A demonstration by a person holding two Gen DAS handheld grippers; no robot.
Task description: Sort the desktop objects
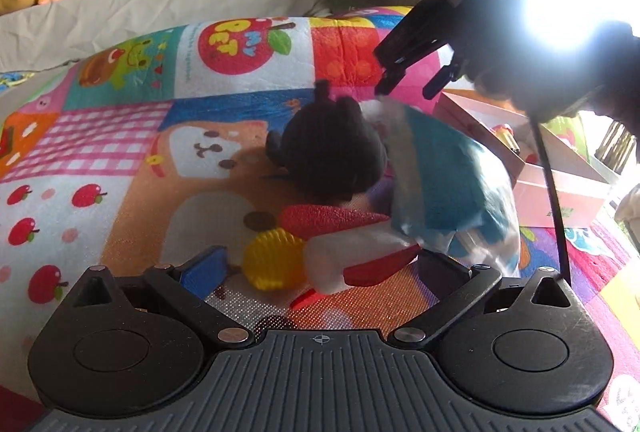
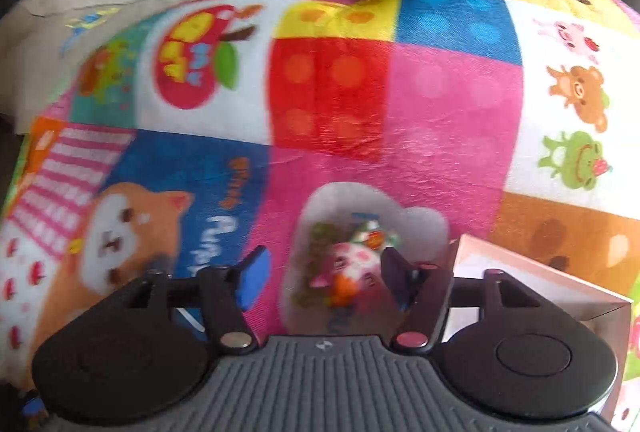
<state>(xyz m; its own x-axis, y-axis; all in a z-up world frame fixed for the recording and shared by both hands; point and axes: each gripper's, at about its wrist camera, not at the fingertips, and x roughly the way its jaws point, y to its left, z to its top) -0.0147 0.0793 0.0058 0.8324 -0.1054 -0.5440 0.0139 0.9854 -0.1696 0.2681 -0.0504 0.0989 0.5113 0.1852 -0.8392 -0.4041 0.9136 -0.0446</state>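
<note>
The right claw [image 2: 323,260] stands half spread, pointing steeply down at the blanket [image 2: 440,103]. A clear packet [image 2: 360,232] lies between its fingers. The dark finger looks to be against the packet's edge, but the blue pad is clearly apart from it, so nothing is pinched. The left claw [image 1: 324,258] is spread wide and empty over a small heap of toys.

The packet is blurred. We make out thin see-through film with something pink, white and orange inside. We judge it light, limp and slippery: it should crumple instead of resisting, and slide if we catch only loose film. We would take hold across the bulk of the contents, or on a sealed edge where the film is doubled, and close gently.

Just to its right is the corner of the pink box [image 2: 520,272], open-topped and probably where things get sorted.

In the left view, the right claw hangs over the top edge of a teal bag [image 1: 452,183] in shiny film. We cannot tell whether this is the same packet. Beside it sit a black plush [image 1: 332,151], a red-and-white toy [image 1: 352,252] and a yellow ribbed toy [image 1: 272,260], all soft or light and still to be sorted.
</note>
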